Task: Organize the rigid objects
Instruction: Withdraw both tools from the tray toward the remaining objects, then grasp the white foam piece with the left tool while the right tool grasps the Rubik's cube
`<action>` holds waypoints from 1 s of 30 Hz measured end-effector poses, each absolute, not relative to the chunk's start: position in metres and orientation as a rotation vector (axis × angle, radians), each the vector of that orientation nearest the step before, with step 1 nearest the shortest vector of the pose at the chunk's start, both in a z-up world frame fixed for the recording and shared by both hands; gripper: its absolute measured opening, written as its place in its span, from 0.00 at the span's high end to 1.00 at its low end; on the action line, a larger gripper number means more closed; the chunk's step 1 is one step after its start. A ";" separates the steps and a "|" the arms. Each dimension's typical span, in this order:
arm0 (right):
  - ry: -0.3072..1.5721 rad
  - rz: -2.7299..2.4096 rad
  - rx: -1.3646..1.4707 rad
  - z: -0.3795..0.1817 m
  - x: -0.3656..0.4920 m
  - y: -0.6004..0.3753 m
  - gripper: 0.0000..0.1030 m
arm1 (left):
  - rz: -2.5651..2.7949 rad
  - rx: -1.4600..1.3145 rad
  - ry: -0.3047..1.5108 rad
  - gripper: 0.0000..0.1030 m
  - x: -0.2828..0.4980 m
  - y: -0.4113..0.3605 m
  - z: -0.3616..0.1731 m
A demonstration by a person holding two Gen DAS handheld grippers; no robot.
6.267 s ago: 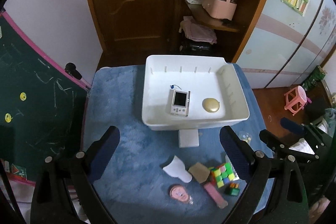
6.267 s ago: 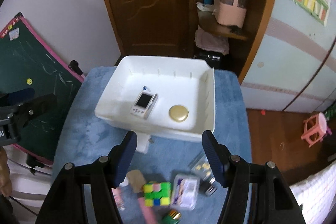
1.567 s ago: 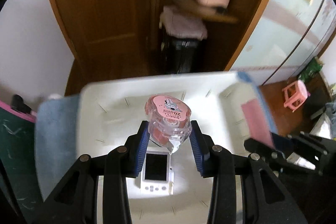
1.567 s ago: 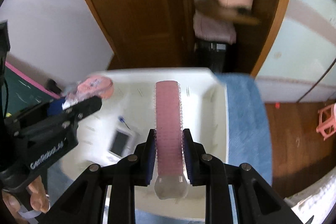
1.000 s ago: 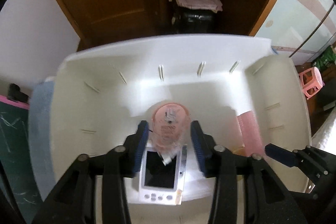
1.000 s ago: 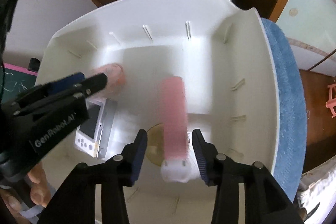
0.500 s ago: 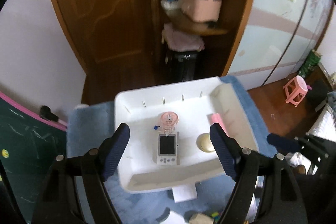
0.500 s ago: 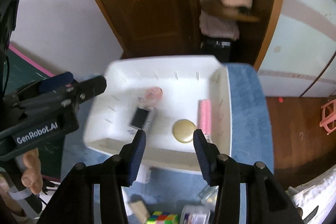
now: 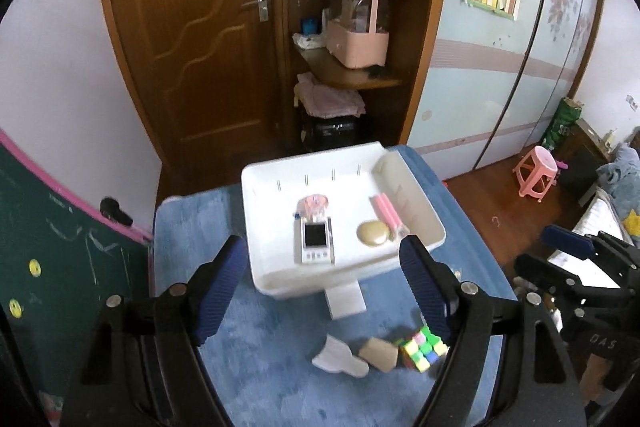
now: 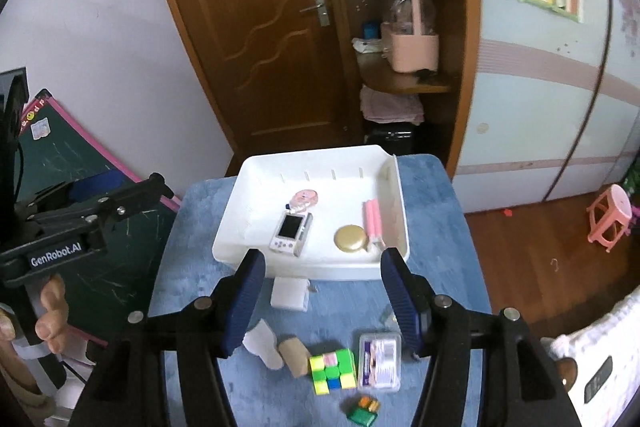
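A: Grippers?

B: Left gripper (image 9: 324, 283) is held spread wide above the blue mat (image 9: 276, 359), nothing between its fingers. Right gripper (image 10: 322, 301) is likewise spread and empty.

A: Tray contents?

B: Four items are seen in the white tray (image 9: 264, 267): a pink tape dispenser (image 9: 314, 205) toward the back, touching the far end of a white handheld console (image 9: 315, 241) laid screen-up; a gold disc (image 9: 372, 233) to the right; a pink roller (image 9: 387, 213) just beside the disc, along the right wall.

A: Still on the mat?

B: A white block (image 10: 289, 294) is noted just in front of the tray. Nearer the cameras: a white cup (image 10: 264, 344), a tan piece (image 10: 294, 355) touching it, a cube (image 10: 332, 371), a clear box (image 10: 380, 357), and a green toy (image 10: 362, 415).
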State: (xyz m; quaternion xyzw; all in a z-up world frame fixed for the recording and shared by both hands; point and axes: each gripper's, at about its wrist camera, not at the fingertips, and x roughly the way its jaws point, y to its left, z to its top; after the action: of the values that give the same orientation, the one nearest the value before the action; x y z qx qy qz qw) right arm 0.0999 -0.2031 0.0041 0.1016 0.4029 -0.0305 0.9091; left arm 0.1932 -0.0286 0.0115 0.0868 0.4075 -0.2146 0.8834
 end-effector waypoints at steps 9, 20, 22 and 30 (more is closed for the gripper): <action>0.849 -0.113 0.181 -0.035 0.060 -0.192 0.40 | -0.405 0.129 0.979 0.21 0.170 -0.021 -0.039; 0.889 -0.093 0.119 -0.127 0.037 -0.170 0.40 | -0.272 0.042 1.098 0.21 0.170 -0.019 -0.117; 0.923 -0.073 0.106 -0.150 0.038 -0.163 0.40 | -0.245 0.021 1.138 0.21 0.174 -0.019 -0.138; 0.998 -0.048 0.031 -0.207 0.054 -0.151 0.40 | -0.122 -0.128 1.295 0.21 0.195 -0.014 -0.214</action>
State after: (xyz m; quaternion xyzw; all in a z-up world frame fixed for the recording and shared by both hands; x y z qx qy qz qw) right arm 0.0538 -0.1510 -0.2074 0.0150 0.4786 -0.0228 0.8776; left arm 0.1954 -0.0143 -0.2139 -0.0595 0.6025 -0.0568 0.7939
